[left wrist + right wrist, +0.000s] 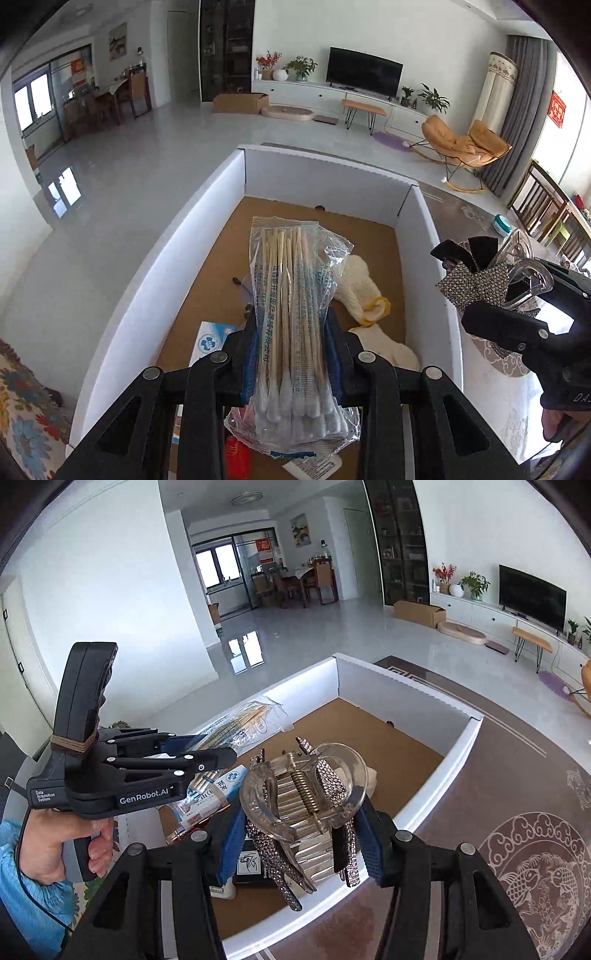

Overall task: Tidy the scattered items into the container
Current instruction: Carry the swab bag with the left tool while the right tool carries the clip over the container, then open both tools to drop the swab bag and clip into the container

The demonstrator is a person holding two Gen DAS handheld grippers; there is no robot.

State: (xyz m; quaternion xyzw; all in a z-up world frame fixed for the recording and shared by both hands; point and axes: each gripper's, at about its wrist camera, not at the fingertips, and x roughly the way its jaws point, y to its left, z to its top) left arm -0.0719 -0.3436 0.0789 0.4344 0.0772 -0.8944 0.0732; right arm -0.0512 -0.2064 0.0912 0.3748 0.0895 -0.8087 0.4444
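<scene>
Left gripper (291, 354) fingers clamp the bag of cotton swabs (291, 314) mid-length over the open white box (325, 177), right gripper (299, 834) fingers pinch the rhinestone hair claw (303, 786) above the box's right wall, both positioned for release inside.

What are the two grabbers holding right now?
Left gripper: closed on the bag of cotton swabs.
Right gripper: closed on the sparkly hair clip.

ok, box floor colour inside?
Brown cardboard floor, white box walls; clearest in the left wrist view.
</scene>
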